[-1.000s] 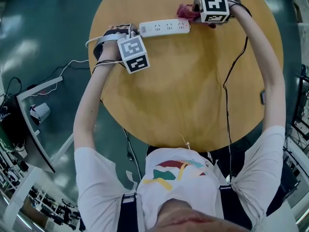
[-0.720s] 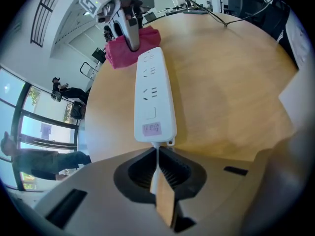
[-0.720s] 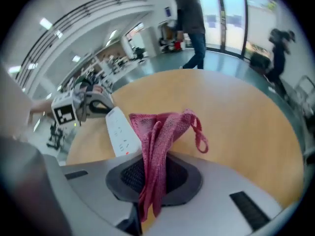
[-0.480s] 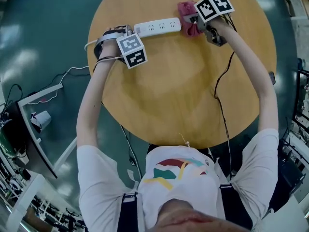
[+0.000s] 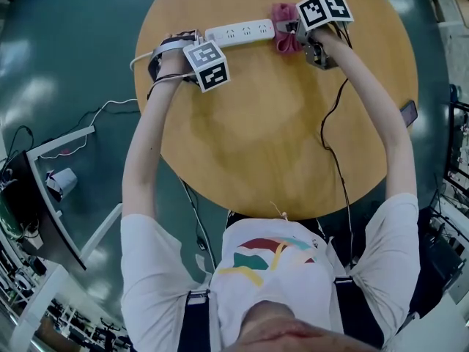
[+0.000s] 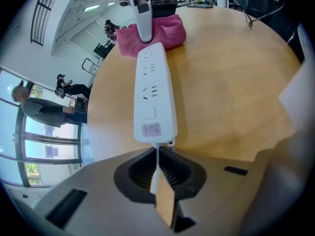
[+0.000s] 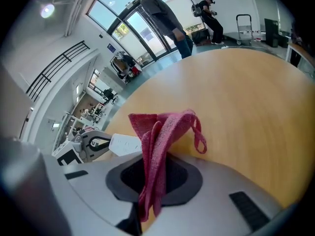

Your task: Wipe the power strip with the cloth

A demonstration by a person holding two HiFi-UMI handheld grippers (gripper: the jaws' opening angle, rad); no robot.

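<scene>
Two grippers are in use, one in each hand.

Left gripper [image 6: 158, 170]: the jaws are closed almost fully, pinching the thin white cord [image 6: 157, 154] just where it leaves the power strip [image 6: 153, 92]. A tan tag [image 6: 165, 205] sits on the cord at the jaws. In the left gripper view the strip runs straight away toward 12 o'clock, flat on the table [image 6: 236, 82], sockets facing up.

Right gripper [image 7: 152, 178]: the jaws are clamped on the pink cloth [image 7: 165, 129]. The cloth stands up out of them in folds, and a small loop hangs at its 3 o'clock side. The white end of the strip shows just beside the cloth at 9 o'clock.

From the head view, the strip [image 5: 240, 32] lies across the 12 o'clock part of the round wooden table [image 5: 278, 145]. The left gripper [image 5: 193, 42] is at the strip's 9 o'clock end. The right gripper [image 5: 294, 29] and the cloth [image 5: 283, 19] are at its 3 o'clock end, with the cloth bunched against that end. A dark flat object [image 5: 408, 113] rests at the table's 3 o'clock rim, well apart from both grippers.
</scene>
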